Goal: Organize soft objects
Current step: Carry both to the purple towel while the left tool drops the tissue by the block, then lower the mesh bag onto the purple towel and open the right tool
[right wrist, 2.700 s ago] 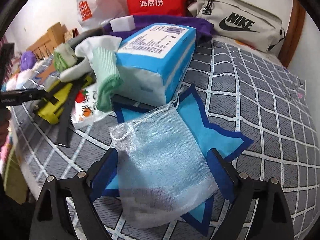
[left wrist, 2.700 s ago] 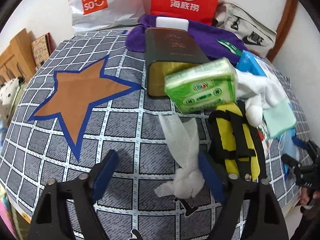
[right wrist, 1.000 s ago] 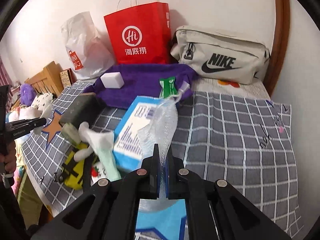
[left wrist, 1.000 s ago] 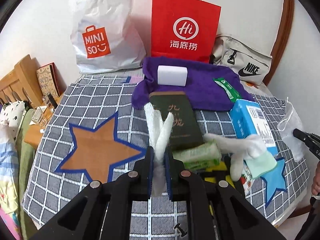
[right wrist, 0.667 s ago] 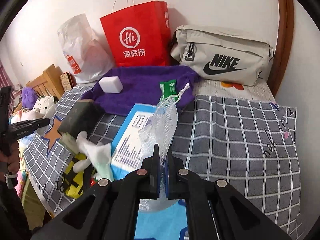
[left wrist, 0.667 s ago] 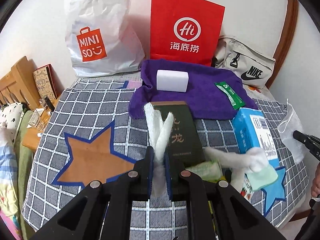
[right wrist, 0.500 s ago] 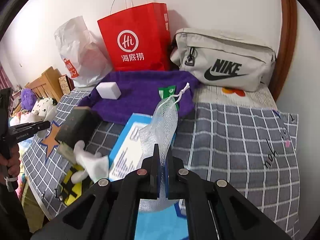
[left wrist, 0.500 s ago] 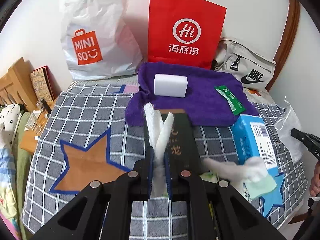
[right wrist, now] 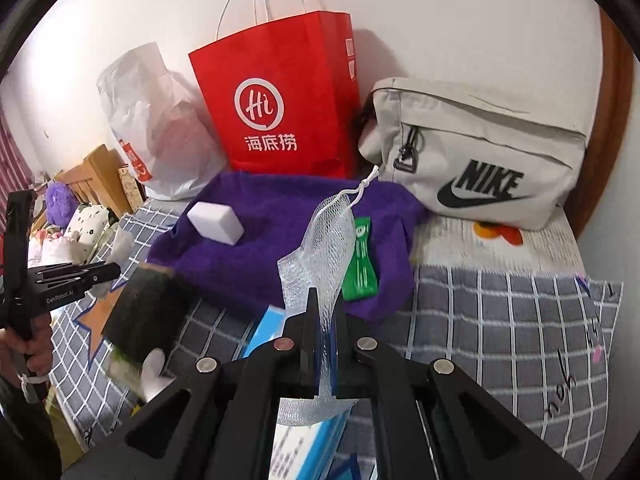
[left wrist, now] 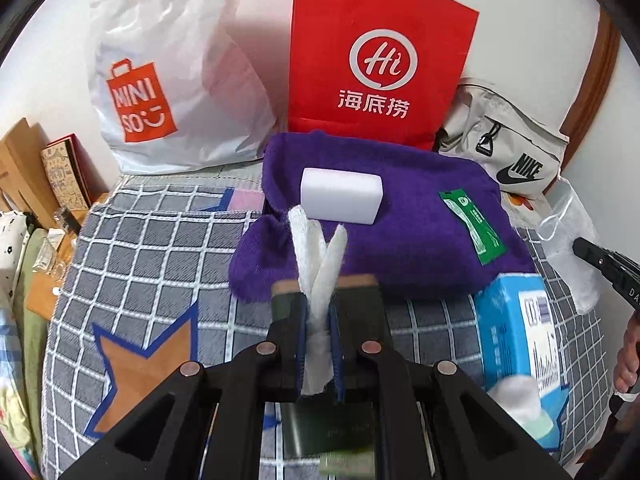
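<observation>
My left gripper [left wrist: 319, 312] is shut on a white gauze cloth [left wrist: 316, 256] and holds it in the air before the purple towel [left wrist: 400, 240]. My right gripper [right wrist: 325, 312] is shut on a white mesh bag [right wrist: 326, 240], held up before the same purple towel [right wrist: 260, 248]. A white sponge block [left wrist: 341, 196] and a green sachet [left wrist: 472, 228] lie on the towel. The sponge [right wrist: 216, 218] and sachet [right wrist: 362, 260] also show in the right wrist view. The right gripper with the mesh bag [left wrist: 568, 232] shows at the right edge of the left wrist view.
A red paper bag [left wrist: 376, 60], a white Miniso bag [left wrist: 160, 72] and a beige Nike bag [right wrist: 480, 152] stand against the wall. A dark green box [right wrist: 148, 312], a blue tissue pack [left wrist: 516, 328] and white socks [left wrist: 516, 396] lie on the checked bedcover [left wrist: 160, 248].
Both grippers closed on their cloths, lifted them off the bed and moved forward toward the purple towel, which now looks closer in both views.
</observation>
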Tool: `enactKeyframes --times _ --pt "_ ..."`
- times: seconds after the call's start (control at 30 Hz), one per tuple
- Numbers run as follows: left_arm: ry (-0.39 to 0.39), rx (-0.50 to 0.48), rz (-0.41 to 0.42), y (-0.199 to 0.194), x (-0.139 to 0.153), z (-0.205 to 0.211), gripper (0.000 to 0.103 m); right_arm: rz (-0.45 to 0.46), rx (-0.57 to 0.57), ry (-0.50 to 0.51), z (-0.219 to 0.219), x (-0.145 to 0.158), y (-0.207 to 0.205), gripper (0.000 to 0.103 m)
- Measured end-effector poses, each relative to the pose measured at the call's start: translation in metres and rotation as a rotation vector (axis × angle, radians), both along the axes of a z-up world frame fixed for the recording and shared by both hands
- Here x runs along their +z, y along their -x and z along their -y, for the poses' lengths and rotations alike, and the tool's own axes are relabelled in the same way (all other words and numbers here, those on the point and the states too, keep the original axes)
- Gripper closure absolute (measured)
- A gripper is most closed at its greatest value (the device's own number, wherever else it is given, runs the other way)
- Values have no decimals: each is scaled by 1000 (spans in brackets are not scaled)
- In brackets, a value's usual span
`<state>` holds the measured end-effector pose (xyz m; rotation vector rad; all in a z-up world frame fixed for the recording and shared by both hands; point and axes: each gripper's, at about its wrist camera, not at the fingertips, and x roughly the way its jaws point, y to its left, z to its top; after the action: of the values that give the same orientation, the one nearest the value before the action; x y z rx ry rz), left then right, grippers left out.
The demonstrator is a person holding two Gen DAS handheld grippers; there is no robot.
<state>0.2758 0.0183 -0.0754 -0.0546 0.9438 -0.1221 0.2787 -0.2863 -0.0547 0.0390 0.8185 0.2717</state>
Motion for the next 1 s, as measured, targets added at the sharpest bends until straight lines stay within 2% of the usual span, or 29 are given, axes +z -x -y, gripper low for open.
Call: enactKeyframes --times 0.47,0.6,1.0 --pt "5 -19 -40 -71 -12 7 92 -43 45 30 -15 -22 -66 99" --pt "15 -28 -81 -90 -20 11 92 -90 35 0 -12 -39 -85 99" --pt "16 -46 -124 -124 -41 16 91 -157 45 31 -14 -72 -109 97"
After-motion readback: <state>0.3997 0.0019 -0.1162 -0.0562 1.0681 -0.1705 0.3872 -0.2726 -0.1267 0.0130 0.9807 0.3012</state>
